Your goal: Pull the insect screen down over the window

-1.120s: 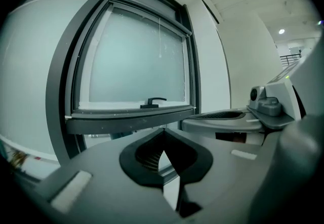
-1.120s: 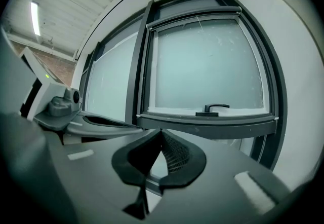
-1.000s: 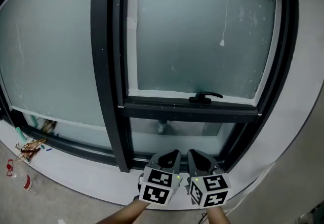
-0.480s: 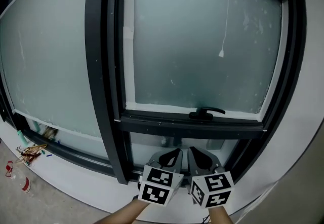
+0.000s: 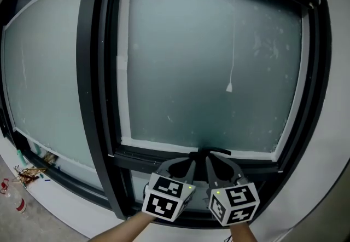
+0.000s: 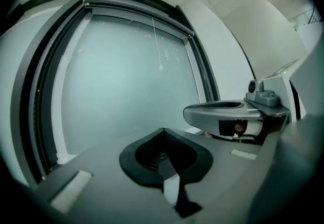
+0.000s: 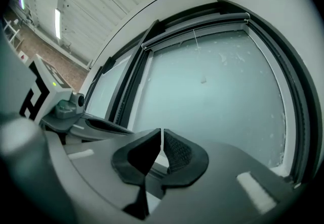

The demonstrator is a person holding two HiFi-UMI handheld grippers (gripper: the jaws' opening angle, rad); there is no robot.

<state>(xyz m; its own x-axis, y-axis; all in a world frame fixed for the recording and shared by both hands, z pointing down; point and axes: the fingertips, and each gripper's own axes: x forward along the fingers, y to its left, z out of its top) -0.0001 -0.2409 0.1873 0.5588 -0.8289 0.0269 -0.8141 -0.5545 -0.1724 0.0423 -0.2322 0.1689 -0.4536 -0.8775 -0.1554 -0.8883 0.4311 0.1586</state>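
1. both jaws are closed and empty: the left gripper (image 5: 187, 165) has its pads pressed together, and the right gripper (image 5: 212, 164) shows only a hairline slit at the tips.
2. they hover side by side at 6 o'clock of the window (image 5: 180, 71), tips just beside the sash handle (image 5: 210, 153).
3. the insect screen looks rolled up in its housing (image 6: 136, 12) along the top edge, at 12 o'clock; none of it covers the glass.
4. the pull cord (image 5: 232, 27) hangs straight down, long axis 12 to 6. its toggle (image 5: 228, 87) ends mid-pane, about 1 o'clock from the right jaws and well apart.
5. the right gripper is nearer, so it likely has to rise, open, pinch the toggle and draw it toward 6.
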